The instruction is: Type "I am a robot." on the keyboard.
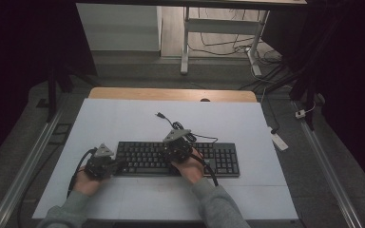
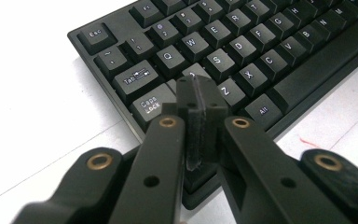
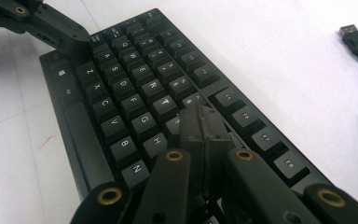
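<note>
Two hand-held grippers at a black keyboard (image 1: pixel 178 159) lying on a white table (image 1: pixel 123 123). We take the keyboard as the landmark throughout. The left gripper (image 1: pixel 119 165) sits at the keyboard's left end; in the left gripper view its jaws are clenched flat against each other with nothing between them, the tip (image 2: pixel 200 91) poised over the A key region, between Caps Lock and S. The right gripper (image 1: pixel 177 153) stands over the keyboard's middle; in the right gripper view its jaws are likewise pressed together and empty, the tip (image 3: pixel 200 122) lying near the Y and H keys. We judge the work in hand to be key pressing with closed tips, and we read it as under way, though no key can be confirmed as depressed. A USB plug (image 3: pixel 356 41) and its cable (image 1: pixel 190 135) lie loose on the table beyond the keyboard's far edge, unplugged. Hidden or unclear: the keys directly beneath each tip are covered by the jaws, whether either tip touches a key cannot be told, and the high view is too dim to read key legends.
</note>
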The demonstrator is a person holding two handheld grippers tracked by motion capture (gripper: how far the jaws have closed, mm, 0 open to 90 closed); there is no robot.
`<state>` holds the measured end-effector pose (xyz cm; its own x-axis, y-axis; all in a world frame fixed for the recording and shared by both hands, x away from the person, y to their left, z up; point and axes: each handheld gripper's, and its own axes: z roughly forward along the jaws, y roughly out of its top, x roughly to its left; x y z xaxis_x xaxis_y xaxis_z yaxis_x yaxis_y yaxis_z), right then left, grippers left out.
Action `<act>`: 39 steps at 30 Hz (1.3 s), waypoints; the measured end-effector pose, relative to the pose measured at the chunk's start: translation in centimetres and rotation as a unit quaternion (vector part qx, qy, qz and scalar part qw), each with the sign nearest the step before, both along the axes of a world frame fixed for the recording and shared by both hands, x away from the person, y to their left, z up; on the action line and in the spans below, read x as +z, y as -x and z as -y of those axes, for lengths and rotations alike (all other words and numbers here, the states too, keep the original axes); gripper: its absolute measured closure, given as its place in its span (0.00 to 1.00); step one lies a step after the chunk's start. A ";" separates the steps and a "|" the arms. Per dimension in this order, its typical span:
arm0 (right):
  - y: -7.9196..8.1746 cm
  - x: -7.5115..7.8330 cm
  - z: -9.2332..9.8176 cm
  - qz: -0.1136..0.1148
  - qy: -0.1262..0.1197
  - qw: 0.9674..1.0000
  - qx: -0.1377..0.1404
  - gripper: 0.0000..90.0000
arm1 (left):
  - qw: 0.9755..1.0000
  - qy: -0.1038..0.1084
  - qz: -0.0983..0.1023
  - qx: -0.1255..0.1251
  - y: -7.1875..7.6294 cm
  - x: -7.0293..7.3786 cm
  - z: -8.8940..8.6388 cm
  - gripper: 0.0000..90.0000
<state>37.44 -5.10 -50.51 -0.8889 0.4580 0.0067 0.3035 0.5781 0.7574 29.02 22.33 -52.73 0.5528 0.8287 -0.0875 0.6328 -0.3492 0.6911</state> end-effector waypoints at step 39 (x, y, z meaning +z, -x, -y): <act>0.0 0.2 0.9 0.008 0.021 1.000 -0.019 0.99 | 1.000 0.013 0.009 0.006 0.3 0.3 -0.2 0.98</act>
<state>37.46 -5.98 -50.30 -0.8705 0.4913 -0.0286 0.3134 0.5982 0.7375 28.70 22.51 -52.44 0.5441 0.8332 -0.0988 0.6239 -0.3230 0.7116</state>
